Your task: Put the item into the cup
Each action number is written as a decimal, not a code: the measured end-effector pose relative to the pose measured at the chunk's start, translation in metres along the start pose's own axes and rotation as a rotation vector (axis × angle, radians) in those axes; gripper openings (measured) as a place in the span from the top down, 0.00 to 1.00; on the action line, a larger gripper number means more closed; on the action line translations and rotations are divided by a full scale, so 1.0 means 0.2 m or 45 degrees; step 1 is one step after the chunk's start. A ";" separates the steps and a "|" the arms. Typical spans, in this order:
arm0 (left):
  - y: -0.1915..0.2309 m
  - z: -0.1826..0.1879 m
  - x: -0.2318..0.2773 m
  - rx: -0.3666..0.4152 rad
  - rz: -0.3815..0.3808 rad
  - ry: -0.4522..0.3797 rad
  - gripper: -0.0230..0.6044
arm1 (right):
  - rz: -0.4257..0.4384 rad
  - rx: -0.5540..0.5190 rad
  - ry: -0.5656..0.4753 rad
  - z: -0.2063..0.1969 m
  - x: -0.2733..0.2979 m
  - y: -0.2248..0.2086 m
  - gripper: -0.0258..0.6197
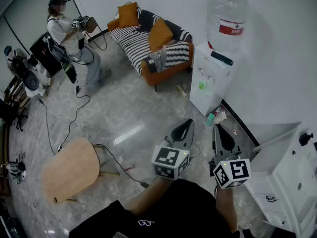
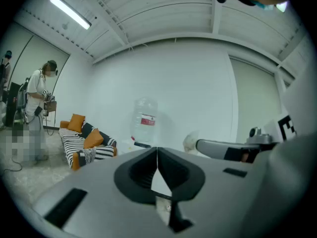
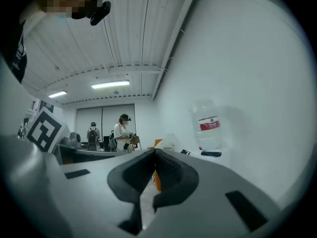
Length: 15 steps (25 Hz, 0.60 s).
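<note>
Task not begun, by the look of it. Left gripper [image 1: 189,122] and right gripper [image 1: 216,128] were both held low over the floor [image 1: 124,118], each with its jaws pressed together tip to tip and nothing between them. No item was carried. A small green thing [image 1: 202,85] sat on the front of the water dispenser [image 1: 213,68] — possibly the cup, too small to tell — and some small bits [image 1: 214,117] lay at its foot. Picking up and dropping in were both left to do.

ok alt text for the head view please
The left gripper and right gripper, both shut and empty, hover over a grey floor facing a water dispenser. Around them: a striped sofa, a standing person, a wooden table.
</note>
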<state>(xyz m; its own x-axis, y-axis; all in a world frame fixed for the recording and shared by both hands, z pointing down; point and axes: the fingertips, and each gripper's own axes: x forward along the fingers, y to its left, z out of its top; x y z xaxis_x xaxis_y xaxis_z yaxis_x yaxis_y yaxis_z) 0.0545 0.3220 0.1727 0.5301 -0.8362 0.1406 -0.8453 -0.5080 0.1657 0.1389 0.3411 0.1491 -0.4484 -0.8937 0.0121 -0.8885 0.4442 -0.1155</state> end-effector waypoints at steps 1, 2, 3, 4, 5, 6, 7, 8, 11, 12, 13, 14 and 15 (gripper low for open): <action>-0.01 0.00 0.00 0.004 -0.002 -0.007 0.94 | 0.002 -0.002 -0.001 0.00 -0.01 0.00 0.94; -0.02 0.00 0.00 0.007 -0.003 -0.013 0.94 | 0.005 -0.005 -0.001 -0.01 -0.01 0.00 0.94; -0.02 0.00 -0.01 0.007 -0.003 -0.015 0.94 | 0.009 -0.007 0.000 -0.01 -0.02 0.00 0.94; -0.03 0.00 -0.01 0.005 -0.002 -0.015 0.94 | 0.013 -0.008 0.004 -0.02 -0.02 0.01 0.94; -0.03 -0.01 -0.02 0.001 0.000 -0.011 0.94 | 0.017 -0.007 0.009 -0.03 -0.03 0.02 0.94; -0.03 -0.02 -0.03 -0.004 0.001 -0.005 0.94 | 0.021 -0.004 0.012 -0.03 -0.04 0.02 0.94; -0.04 -0.02 -0.03 -0.008 0.000 0.002 0.94 | 0.026 0.000 0.012 -0.04 -0.04 0.02 0.94; -0.05 -0.02 -0.03 -0.008 -0.003 0.006 0.94 | 0.030 0.007 0.006 -0.04 -0.05 0.02 0.94; -0.08 -0.03 -0.01 0.001 -0.026 0.007 0.94 | 0.026 0.032 -0.014 -0.03 -0.07 -0.01 0.94; -0.10 -0.04 0.00 0.004 -0.033 0.010 0.94 | 0.020 0.036 -0.013 -0.03 -0.08 -0.02 0.94; -0.10 -0.05 0.00 0.005 -0.039 0.014 0.94 | 0.012 0.038 -0.010 -0.04 -0.08 -0.03 0.94; -0.11 -0.06 0.00 0.005 -0.044 0.017 0.94 | 0.005 0.040 -0.008 -0.04 -0.09 -0.04 0.94; -0.12 -0.06 0.00 0.006 -0.048 0.017 0.94 | -0.001 0.043 -0.006 -0.05 -0.10 -0.05 0.94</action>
<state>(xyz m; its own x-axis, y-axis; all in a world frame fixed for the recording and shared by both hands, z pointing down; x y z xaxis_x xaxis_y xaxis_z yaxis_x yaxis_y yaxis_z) 0.0754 0.3363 0.1801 0.5625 -0.8135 0.1477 -0.8249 -0.5400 0.1669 0.1556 0.3554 0.1592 -0.4470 -0.8945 0.0077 -0.8851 0.4409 -0.1492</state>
